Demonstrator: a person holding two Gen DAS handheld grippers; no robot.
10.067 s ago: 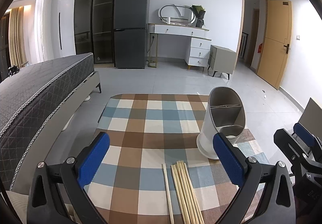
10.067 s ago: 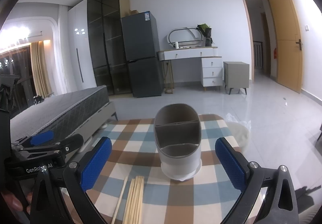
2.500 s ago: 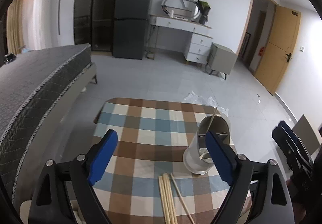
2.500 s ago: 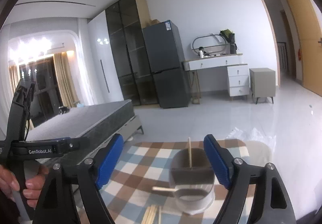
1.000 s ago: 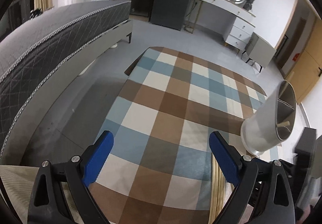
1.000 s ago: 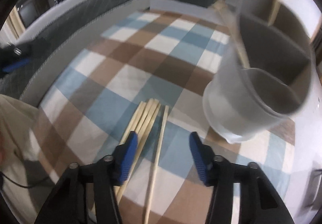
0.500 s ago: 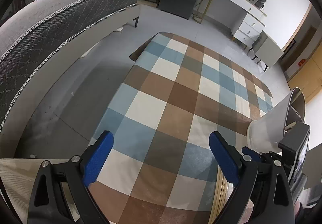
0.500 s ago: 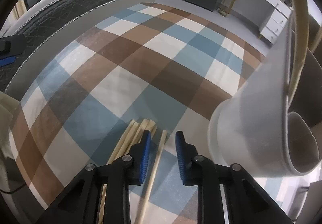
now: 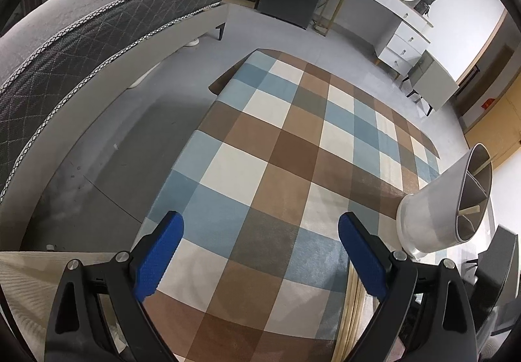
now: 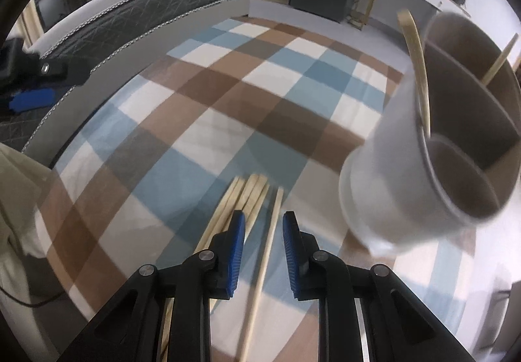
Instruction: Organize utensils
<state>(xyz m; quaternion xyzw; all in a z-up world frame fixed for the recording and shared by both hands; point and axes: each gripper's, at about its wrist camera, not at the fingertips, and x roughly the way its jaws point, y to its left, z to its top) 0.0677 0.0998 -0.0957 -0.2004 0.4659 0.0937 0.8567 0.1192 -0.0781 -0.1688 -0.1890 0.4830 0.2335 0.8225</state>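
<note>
On the checked tablecloth (image 10: 208, 121) lies a bundle of wooden chopsticks (image 10: 247, 196), with a single chopstick (image 10: 272, 225) just right of it. My right gripper (image 10: 264, 225) points down over that single stick. Its blue pads are a narrow gap apart on either side of the stick and do not press on it. The grey-and-white utensil holder (image 10: 433, 160) stands to the right, with one chopstick (image 10: 418, 69) leaning out and another (image 10: 498, 59) in its back compartment. My left gripper (image 9: 260, 256) hangs wide open over the cloth with nothing between its fingers. The holder (image 9: 436, 212) is to its right.
A grey bed (image 9: 81, 43) runs along the left of the table, with bare floor (image 9: 130, 140) between them. Beige cloth (image 9: 29, 284) shows at the near left edge. The chopstick bundle (image 9: 353, 306) lies by the table's right side, near the holder.
The right gripper's jaws have narrowed from a wide stance to a small gap and come in close around the single chopstick. The left view has turned a little; its gripper stays wide open.
</note>
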